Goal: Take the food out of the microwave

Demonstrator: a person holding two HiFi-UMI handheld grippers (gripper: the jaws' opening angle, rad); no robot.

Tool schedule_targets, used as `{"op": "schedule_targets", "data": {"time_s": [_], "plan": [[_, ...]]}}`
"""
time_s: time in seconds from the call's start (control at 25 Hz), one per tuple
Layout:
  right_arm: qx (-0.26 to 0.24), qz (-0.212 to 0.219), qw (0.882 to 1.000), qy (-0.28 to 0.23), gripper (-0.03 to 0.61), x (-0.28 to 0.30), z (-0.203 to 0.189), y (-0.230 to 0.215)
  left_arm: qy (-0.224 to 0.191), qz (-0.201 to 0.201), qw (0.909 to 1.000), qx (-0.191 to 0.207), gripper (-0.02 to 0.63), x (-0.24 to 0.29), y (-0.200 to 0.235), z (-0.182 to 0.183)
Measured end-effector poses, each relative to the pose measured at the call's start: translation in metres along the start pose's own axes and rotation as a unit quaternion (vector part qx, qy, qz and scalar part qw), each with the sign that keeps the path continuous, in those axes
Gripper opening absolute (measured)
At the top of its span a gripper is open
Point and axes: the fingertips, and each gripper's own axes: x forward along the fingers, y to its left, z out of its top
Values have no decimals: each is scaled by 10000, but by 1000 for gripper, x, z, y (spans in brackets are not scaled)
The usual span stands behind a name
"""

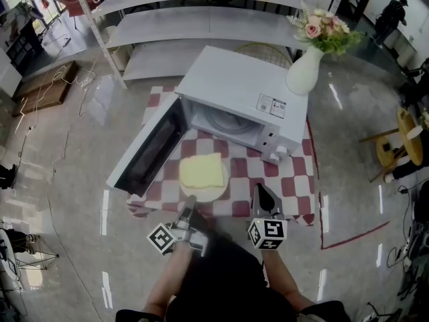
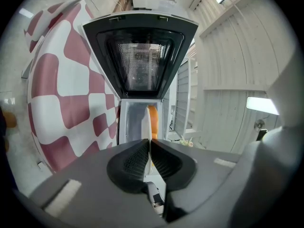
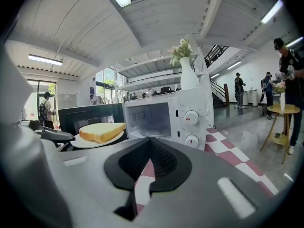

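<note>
2 claws nearest: L claw point(image 1: 190, 202) is clamped on the near rim of 1 white plate point(image 1: 213, 194) carrying 1 bread slice point(image 1: 201, 169); R claw point(image 1: 263, 193), near it, has pads together w/ nothing btwn them. Plate is out of the oven, over the red-and-white checked surface point(image 1: 295, 180), in front of 1 white microwave point(image 1: 234, 86) w/ its door point(image 1: 151, 149) swung open & 2 knobs point(image 3: 191, 118). At the microwave's far right corner: 1 white vase point(image 1: 303, 72) of flowers.
</note>
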Motion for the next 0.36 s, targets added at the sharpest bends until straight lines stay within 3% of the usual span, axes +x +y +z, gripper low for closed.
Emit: {"op": "schedule_targets", "data": {"time_s": [0.36], "plan": [[23, 10, 10000, 73, -2, 0, -5, 2, 61, 5, 10000, -12, 23, 2, 1, 2]]}}
